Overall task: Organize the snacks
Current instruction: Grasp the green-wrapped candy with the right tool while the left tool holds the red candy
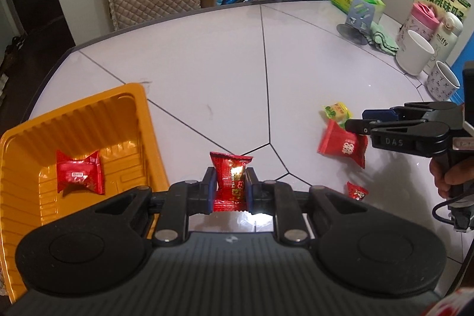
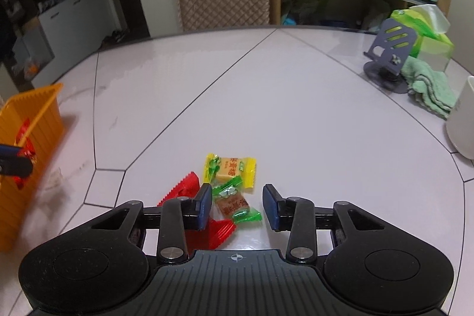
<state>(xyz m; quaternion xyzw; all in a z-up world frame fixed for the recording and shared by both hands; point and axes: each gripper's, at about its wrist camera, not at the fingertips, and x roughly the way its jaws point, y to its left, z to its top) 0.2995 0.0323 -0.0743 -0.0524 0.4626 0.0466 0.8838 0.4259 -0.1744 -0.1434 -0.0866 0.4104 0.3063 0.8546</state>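
- The left tongs squeeze a red candy; the orange tray sits to their left.
- The right tongs hang open over a green-ended candy.
- It looks light and crinkly; its fat middle seems best to pinch.

Your worktop is glossy and smooth, throwing back lamp glare. The orange tray looks like shiny ribbed plastic. The red sweet in your left hand-held gripper has crinkly metallic foil; the yellow sweet wears clear glossy film. Both hand-held grippers are matt black plastic with metal pins. The green cloth looks soft and fuzzy.
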